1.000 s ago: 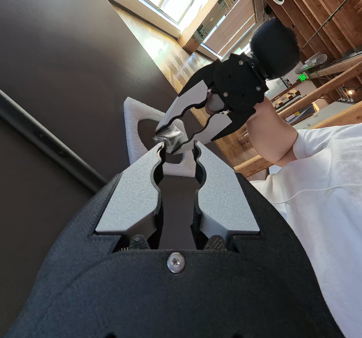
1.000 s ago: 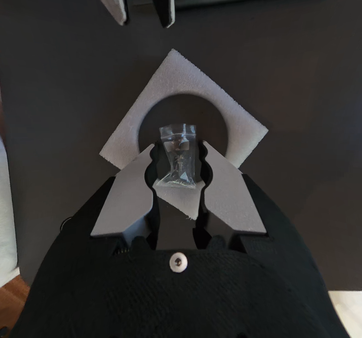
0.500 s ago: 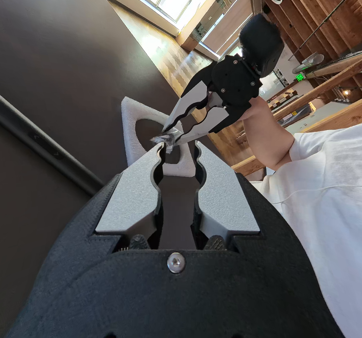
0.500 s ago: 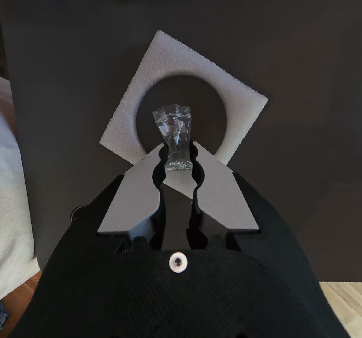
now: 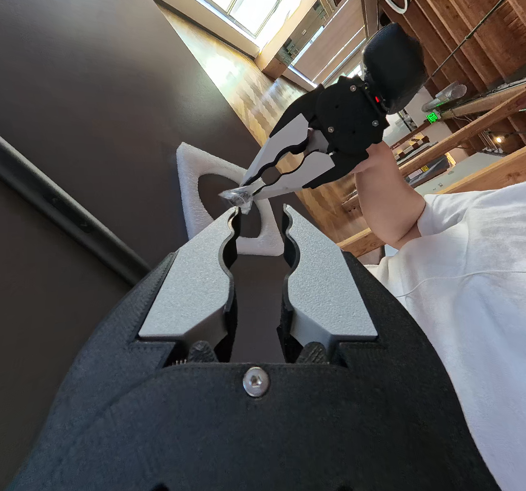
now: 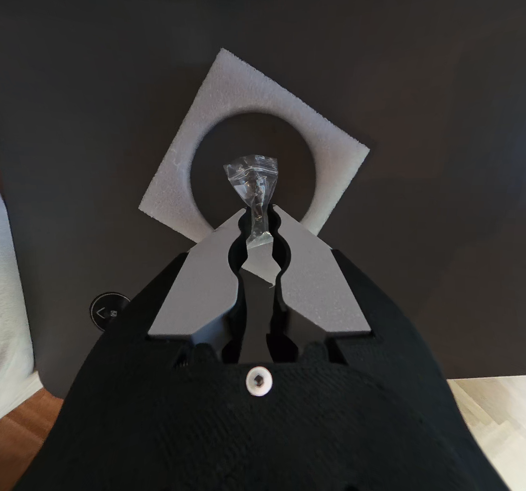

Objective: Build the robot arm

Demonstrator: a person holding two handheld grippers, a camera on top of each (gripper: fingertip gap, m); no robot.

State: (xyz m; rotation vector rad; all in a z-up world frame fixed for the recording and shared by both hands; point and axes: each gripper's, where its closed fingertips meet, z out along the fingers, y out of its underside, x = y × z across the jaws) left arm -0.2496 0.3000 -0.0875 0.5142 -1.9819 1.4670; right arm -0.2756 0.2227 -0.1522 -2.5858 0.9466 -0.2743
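Note:
My right gripper (image 6: 258,207) is shut on a small clear plastic zip bag (image 6: 253,184) with tiny dark parts inside, held above a white foam square (image 6: 250,101) that has a round hole. The foam lies flat on a dark table (image 6: 412,78). In the left wrist view the right gripper (image 5: 250,189) pinches the bag (image 5: 237,197) just beyond my left gripper (image 5: 259,212), which is open and empty. The bag hangs close to the left fingertip. The foam square (image 5: 189,181) lies behind them.
A round black disc (image 6: 106,310) lies on the table left of my right gripper. A dark ridge (image 5: 65,209) runs across the table. A person in a white shirt (image 5: 455,292) holds the right gripper. Wood floor (image 6: 498,420) shows past the table edge. About 11 cm separates my left fingertips from my right.
My right gripper has closed tight on the bag, squeezing it narrow, and lifted it higher above the foam. My left gripper stayed open and in place.

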